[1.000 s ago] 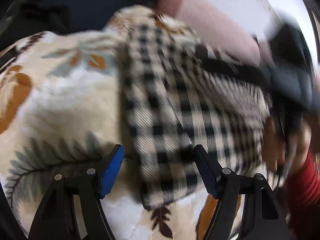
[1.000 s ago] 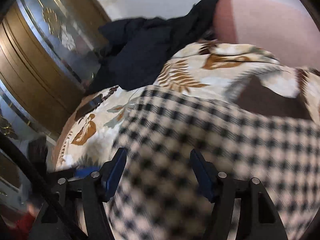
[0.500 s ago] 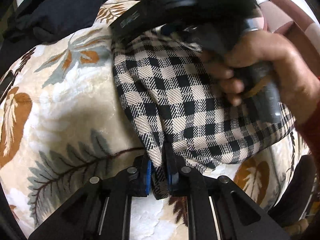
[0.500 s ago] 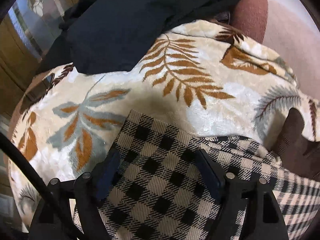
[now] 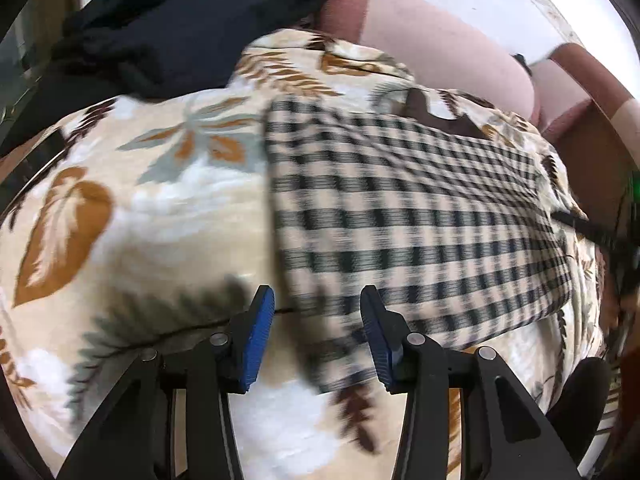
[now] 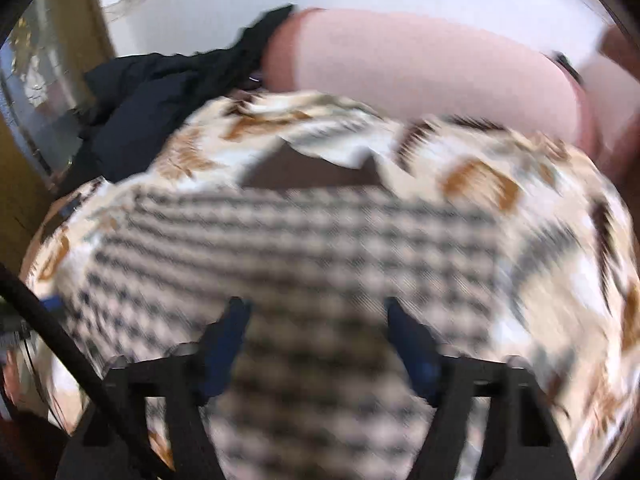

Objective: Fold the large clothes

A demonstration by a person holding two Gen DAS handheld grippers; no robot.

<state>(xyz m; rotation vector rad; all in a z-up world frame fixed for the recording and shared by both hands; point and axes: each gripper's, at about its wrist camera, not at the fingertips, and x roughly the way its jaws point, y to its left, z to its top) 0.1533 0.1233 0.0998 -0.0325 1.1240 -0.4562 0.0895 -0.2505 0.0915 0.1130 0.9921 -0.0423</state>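
A black-and-cream checked garment (image 5: pixel 416 232) lies folded flat on a cream blanket with a leaf print (image 5: pixel 132 208). My left gripper (image 5: pixel 317 340) is open, its blue pads apart over the garment's near left corner, holding nothing. In the right wrist view the same checked garment (image 6: pixel 304 248) fills the middle, blurred by motion. My right gripper (image 6: pixel 318 344) is open just above the cloth and holds nothing.
A dark navy garment (image 5: pixel 188 28) is heaped at the back left of the blanket and shows in the right wrist view (image 6: pixel 148 108) too. A pink sofa back (image 5: pixel 444 52) rises behind. A dark brown patch (image 6: pixel 308 168) shows beyond the checked cloth.
My left gripper was shut on the garment's near edge half a second ago; it has opened and let go. The right gripper has pulled back over the cloth, still open.
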